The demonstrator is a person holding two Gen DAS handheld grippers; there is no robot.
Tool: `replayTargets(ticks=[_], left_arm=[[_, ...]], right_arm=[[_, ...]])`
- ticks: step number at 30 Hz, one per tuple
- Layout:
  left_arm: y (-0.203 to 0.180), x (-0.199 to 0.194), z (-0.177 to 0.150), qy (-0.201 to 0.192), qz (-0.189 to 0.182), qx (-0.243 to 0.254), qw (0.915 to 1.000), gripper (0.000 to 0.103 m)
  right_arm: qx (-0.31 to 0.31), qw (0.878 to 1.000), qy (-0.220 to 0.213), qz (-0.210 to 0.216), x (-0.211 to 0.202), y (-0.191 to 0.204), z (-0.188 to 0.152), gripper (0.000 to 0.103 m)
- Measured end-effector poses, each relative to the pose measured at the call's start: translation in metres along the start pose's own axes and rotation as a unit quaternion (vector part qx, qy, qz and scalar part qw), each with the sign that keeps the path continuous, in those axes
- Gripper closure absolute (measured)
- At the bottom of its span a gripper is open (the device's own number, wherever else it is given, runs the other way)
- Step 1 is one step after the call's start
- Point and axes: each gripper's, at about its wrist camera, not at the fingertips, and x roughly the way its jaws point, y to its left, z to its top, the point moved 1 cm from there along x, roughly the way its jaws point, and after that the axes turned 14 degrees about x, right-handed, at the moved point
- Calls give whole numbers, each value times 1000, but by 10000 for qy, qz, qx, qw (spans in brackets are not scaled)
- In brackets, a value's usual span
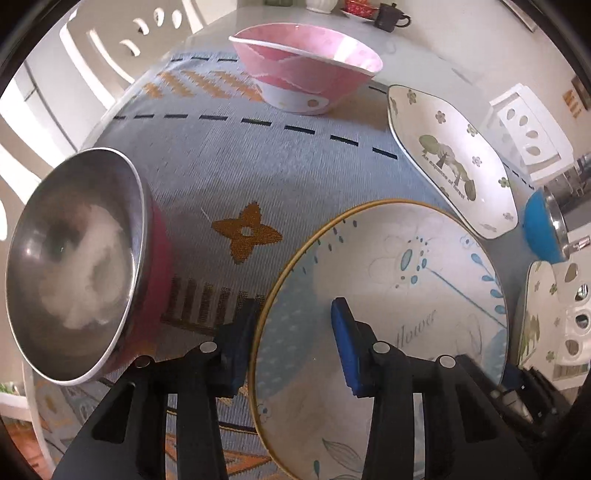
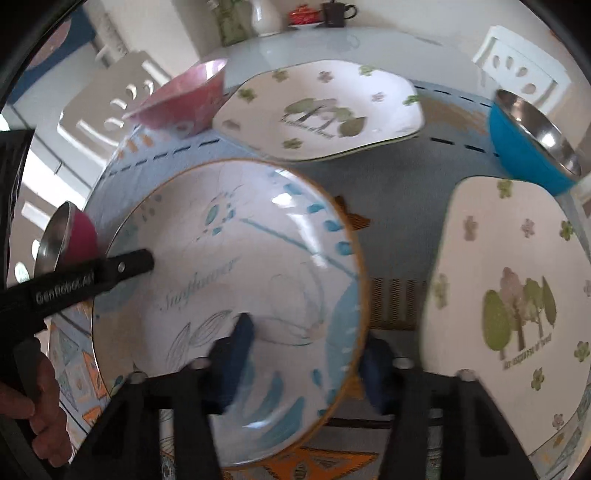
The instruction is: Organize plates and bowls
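Grippers both straddle the same round plate (image 1: 388, 295) rim, from opposite sides. Left gripper (image 1: 291, 347): jaws narrow, one blue pad on the outside of the plate's left edge, the other on its inner face; looks clamped on the rim. Right gripper (image 2: 310, 362): jaws narrow too, one pad over the plate's inner face, the other outside its right edge; blurred, but it reads as a grip on the rim. In the right wrist view the left gripper's black finger (image 2: 129, 264) reaches over the plate's left edge, with a hand (image 2: 22, 402) on its handle at lower left.

Round plate: gold rim, blue flower print, nothing in it, centre-low in both views, over the woven table mat (image 1: 229, 170).

Other containers, all empty as far as visible:
- steel bowl with red outside (image 1: 74, 266), left of frame, just beside the plate
- pink bowl (image 1: 306, 66), top centre, well apart
- square tree-print plate (image 1: 454, 158), upper right, near the round plate's far edge
- second tree-print plate (image 2: 509, 306), right of frame in the right view
- steel bowl with blue outside (image 2: 532, 144), upper right

Vase, red pot and dark cup (image 2: 336, 13) stand at the far table edge.
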Motion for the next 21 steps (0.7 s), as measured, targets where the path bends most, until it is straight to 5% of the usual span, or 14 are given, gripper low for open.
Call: replayTargets(ticks=[4,21], left_arm=[[-8,-6,-7,3,80,240,9997,65],[-29,-20,-80,377,-31,210,9991,65]], right_arm=[[121,9998,85,134,-5,-11,2,73],[-339,9958,771,367,-13,-10,-32,74]])
